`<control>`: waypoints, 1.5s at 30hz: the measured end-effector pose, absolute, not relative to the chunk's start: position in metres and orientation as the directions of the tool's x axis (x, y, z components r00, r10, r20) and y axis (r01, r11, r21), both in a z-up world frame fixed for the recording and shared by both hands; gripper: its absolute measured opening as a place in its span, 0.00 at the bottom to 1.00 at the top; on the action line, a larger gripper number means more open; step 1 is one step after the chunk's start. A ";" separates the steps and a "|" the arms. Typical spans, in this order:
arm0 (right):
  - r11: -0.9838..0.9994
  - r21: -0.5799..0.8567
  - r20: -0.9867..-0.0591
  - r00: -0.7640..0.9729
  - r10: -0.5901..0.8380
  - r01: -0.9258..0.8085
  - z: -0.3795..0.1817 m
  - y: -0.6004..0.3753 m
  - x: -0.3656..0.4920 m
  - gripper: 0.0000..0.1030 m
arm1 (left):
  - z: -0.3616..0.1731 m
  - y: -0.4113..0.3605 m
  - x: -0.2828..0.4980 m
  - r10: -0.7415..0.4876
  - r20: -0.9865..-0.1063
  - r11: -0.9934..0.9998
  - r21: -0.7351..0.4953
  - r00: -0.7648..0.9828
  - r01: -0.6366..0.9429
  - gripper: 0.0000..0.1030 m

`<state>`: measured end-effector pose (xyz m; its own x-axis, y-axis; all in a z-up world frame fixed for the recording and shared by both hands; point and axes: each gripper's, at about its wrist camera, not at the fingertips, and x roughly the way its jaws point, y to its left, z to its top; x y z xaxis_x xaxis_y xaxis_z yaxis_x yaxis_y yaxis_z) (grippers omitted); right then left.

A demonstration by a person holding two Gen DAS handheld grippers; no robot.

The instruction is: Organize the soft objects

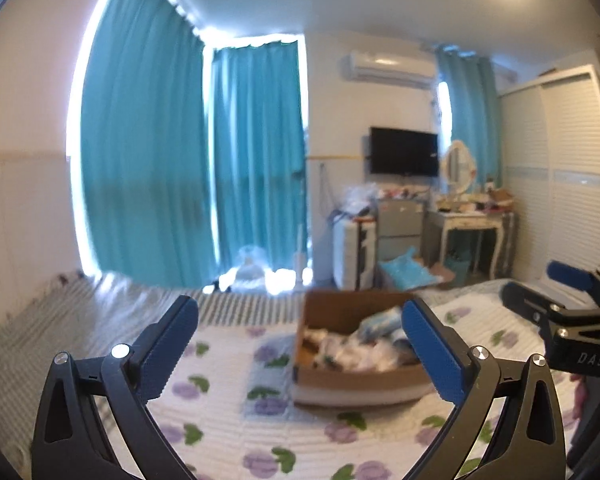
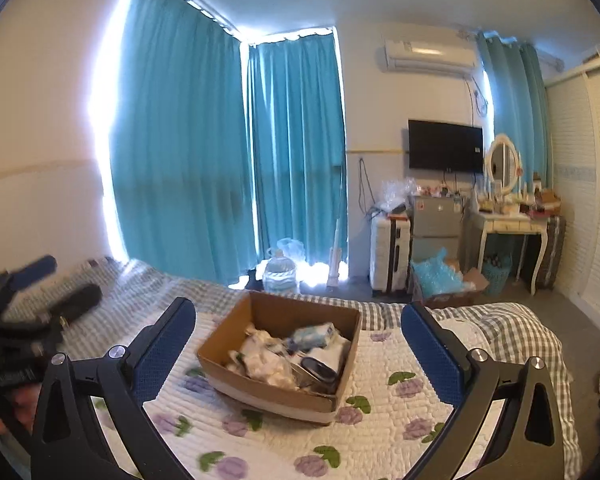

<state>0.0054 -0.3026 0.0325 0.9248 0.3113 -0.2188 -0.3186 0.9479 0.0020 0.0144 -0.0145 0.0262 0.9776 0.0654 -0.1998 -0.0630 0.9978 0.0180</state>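
— While both claws are hanging wide open and empty, left claw (image 1: pixel 300 354) and right claw (image 2: pixel 298 354), where's the stuff sitting?

— Soft bundles (image 2: pixel 266 360) are lying in the cardboard box (image 2: pixel 260 394) on the bed (image 2: pixel 400 420); a hasty grab is risking tipping it on that yielding quilt.

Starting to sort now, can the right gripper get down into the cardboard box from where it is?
Probably yes: the right gripper has open jaws, the cardboard box is open-topped, and nothing lies between.
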 end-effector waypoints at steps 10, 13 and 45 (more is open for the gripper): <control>0.971 -0.028 -0.300 0.928 0.219 -0.239 -0.044 -0.290 0.044 1.00 | -0.022 -0.013 0.036 0.067 -0.276 0.998 0.027 0.959 -0.062 1.00; 0.972 -0.022 -0.321 0.922 0.215 -0.235 -0.050 -0.292 0.047 1.00 | -0.022 -0.015 0.032 0.077 -0.272 0.997 0.039 0.959 -0.069 1.00; 0.970 -0.041 -0.320 0.922 0.216 -0.241 -0.046 -0.284 0.042 1.00 | -0.024 -0.007 0.034 0.046 -0.312 0.998 -0.016 0.949 -0.054 1.00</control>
<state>0.0424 -0.2839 -0.0459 0.9224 0.2159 -0.3201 -0.2412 0.9696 -0.0410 0.0340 -0.0074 -0.0241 0.9488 0.0461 -0.3124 -0.0537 0.9984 -0.0156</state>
